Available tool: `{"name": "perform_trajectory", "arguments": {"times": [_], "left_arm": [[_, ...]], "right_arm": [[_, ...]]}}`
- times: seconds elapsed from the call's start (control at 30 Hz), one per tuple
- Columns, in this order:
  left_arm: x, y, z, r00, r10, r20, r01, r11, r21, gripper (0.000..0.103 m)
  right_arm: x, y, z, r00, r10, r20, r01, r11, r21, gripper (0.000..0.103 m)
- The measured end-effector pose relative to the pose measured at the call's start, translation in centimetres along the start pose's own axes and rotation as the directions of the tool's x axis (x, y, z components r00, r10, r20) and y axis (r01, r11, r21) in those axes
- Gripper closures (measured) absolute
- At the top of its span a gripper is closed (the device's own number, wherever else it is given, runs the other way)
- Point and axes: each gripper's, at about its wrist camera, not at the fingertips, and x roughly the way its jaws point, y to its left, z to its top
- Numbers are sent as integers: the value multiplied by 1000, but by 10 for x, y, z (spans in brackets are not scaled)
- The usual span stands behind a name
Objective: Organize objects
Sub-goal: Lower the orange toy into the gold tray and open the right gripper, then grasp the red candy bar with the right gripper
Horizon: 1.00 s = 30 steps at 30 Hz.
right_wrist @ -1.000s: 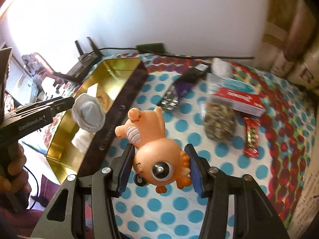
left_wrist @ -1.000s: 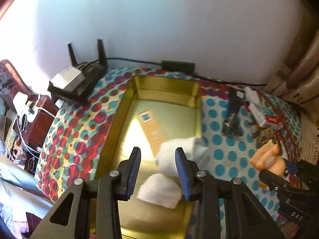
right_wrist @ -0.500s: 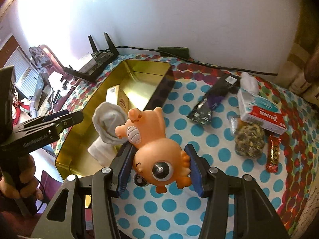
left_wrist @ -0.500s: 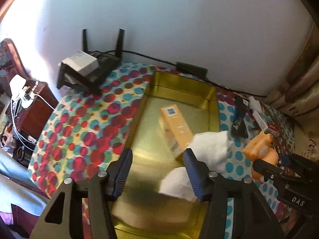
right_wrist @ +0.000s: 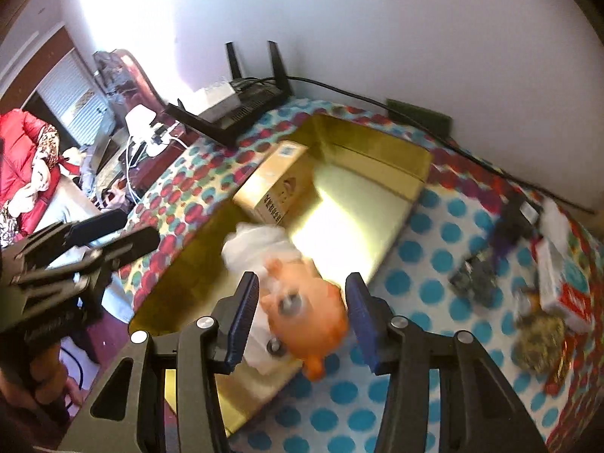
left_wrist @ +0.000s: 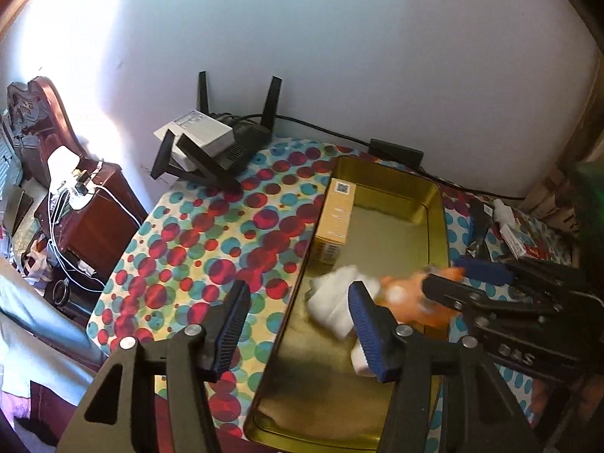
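Since the earlier frame we are carrying the orange toy fish (right_wrist: 307,322) leftward, off the blue-dotted cloth and over the near right rim of the gold tin tray (right_wrist: 377,143).

Item, right gripper (right_wrist: 302,321): jaws are closing, with the blurred fish between them; whether the pads are still pressing it we cannot tell.

Item, left gripper (left_wrist: 298,324): jaws spread, empty, hovering over the tray's near left edge.

Item, tray contents: tan carton (right_wrist: 277,185) at the far left, white socks (right_wrist: 253,245) in the middle, directly beneath the fish.

Handling: we are judging the fish should go fully inside the rim before it is let go, since a round toy could roll.

Room: bare gold floor is showing right of the carton and at the near end. Snack packets (right_wrist: 562,287) are lying well apart on the right.
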Motion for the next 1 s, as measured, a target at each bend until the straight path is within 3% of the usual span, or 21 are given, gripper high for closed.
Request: {"name": "perform_trajectory", "arguments": {"times": [0.23, 0.4, 0.5, 0.67, 0.8, 1.0], "left_arm": [[-4, 6, -2, 1000, 21, 5, -21, 1000, -6, 47], [-6, -7, 2, 1000, -1, 18, 1, 1000, 20, 47], [-8, -25, 5, 999, -22, 34, 19, 998, 65, 47], [-10, -63, 9, 997, -63, 51, 54, 986, 156, 47], [-10, -91, 12, 993, -109, 45, 99, 977, 189, 47], [-10, -127, 11, 991, -129, 31, 119, 968, 222, 47]], "right_arm": [[18, 6, 11, 1000, 9, -16, -10, 1000, -17, 58], [3, -2, 4, 1000, 8, 30, -8, 1000, 24, 58], [-15, -21, -7, 997, -39, 64, 35, 997, 64, 58], [-50, -80, -39, 979, -181, 97, 161, 970, 181, 58], [-71, -141, -72, 955, -292, 57, 262, 916, 305, 58], [-76, -201, -103, 942, -335, -6, 311, 867, 388, 57]]}}
